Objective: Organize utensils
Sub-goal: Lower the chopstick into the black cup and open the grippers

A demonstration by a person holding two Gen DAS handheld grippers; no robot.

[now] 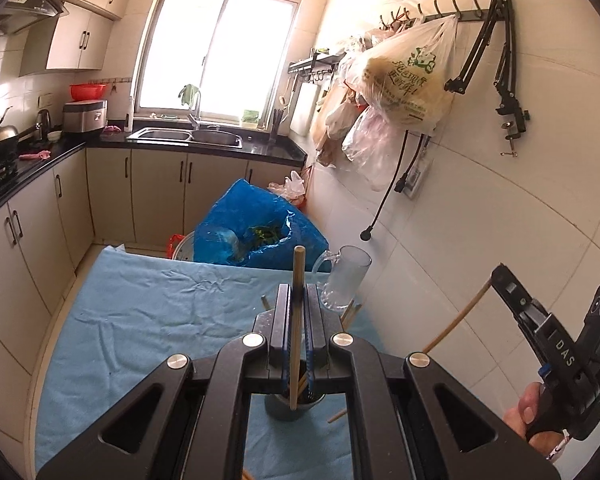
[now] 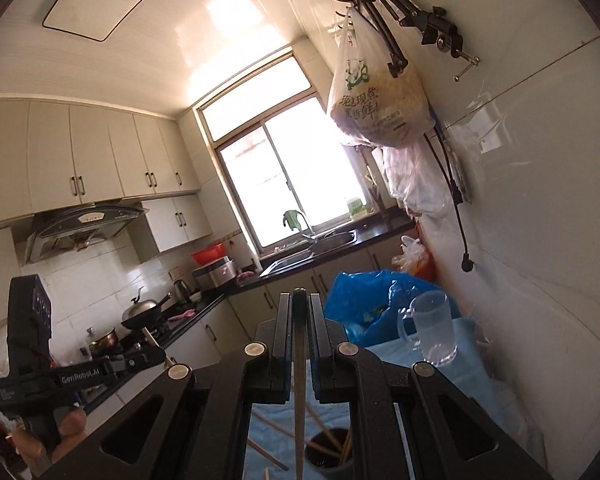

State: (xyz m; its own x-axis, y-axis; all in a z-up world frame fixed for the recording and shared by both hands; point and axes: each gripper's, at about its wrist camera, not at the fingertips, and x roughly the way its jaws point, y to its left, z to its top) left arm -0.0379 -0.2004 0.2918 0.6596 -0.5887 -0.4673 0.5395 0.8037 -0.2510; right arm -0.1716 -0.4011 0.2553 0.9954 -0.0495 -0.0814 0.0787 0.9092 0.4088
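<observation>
Left gripper and right gripper are each clamping one chopstick, jaws nearly closed on it.

Both are hanging over the blue cloth, likely aiming sticks into the dark cup below them; a glass mug is standing just beyond, loose chopsticks lying beneath.

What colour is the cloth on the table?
Light blue cloth, clearest in the left wrist view.
</observation>
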